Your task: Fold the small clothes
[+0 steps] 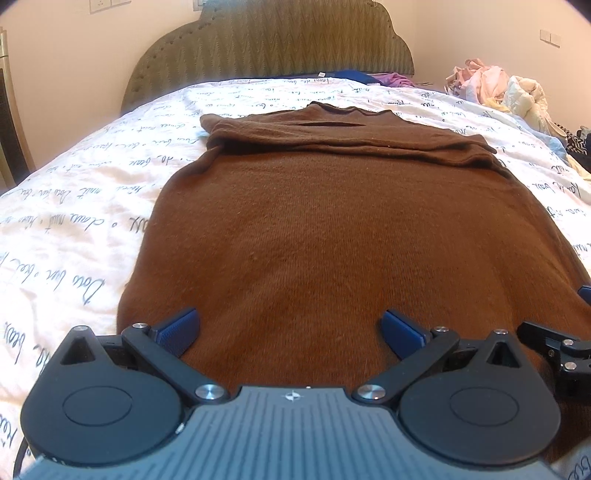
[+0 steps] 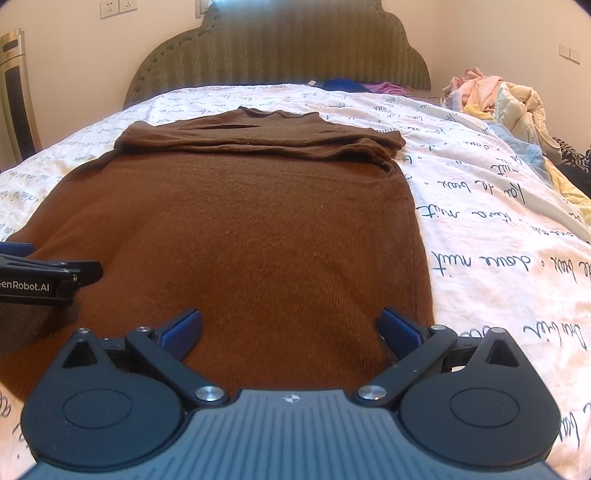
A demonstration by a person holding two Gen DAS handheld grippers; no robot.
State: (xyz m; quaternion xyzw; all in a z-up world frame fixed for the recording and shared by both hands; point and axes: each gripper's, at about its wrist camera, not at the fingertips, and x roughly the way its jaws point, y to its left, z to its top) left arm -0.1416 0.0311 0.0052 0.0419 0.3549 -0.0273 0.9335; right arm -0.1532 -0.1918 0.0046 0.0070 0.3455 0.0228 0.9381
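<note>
Bedroom interior: a bed (image 1: 92,206) fills the foreground, covered by a white sheet printed with dark cursive script; behind it, a scalloped olive-green upholstered headboard (image 1: 269,40) with a zigzag weave and stud trim stands against a plain cream wall (image 1: 66,62); white wall sockets (image 2: 118,7) sit at upper left and a switch plate (image 1: 549,37) on the right-hand wall; a tall gold-and-black appliance (image 2: 16,92) stands at the left edge; a heap of pale pink and cream clothing (image 2: 495,99) lies at the bed's right side; lighting warm and even.
</note>
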